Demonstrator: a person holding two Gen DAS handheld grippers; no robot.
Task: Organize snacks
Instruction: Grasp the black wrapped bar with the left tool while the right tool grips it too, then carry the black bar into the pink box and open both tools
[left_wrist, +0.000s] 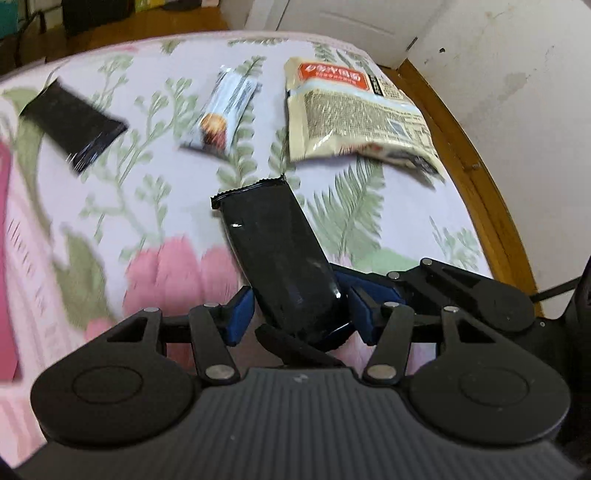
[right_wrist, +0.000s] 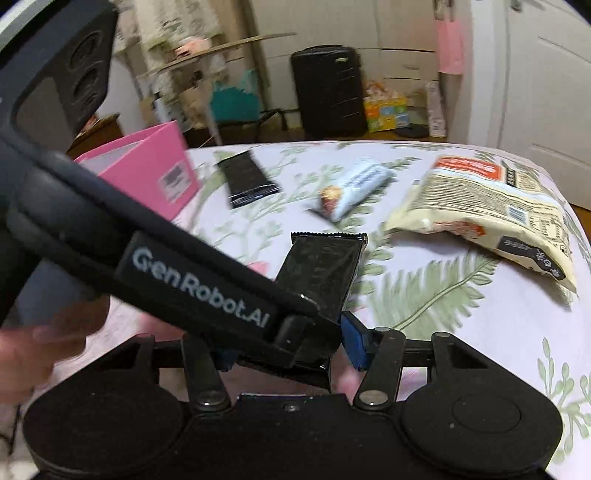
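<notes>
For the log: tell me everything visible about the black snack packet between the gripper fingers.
The black snack packet is a glossy, oblong foil-like wrapper with no legible print and a crimped, zigzag seal at its far end. It points away from the cameras over the floral sheet, tilted to the left in the left wrist view. Its near end sits between blue pads of the left gripper; in the right wrist view the right gripper also flanks it. Whether either gripper truly pinches it is unclear.
</notes>
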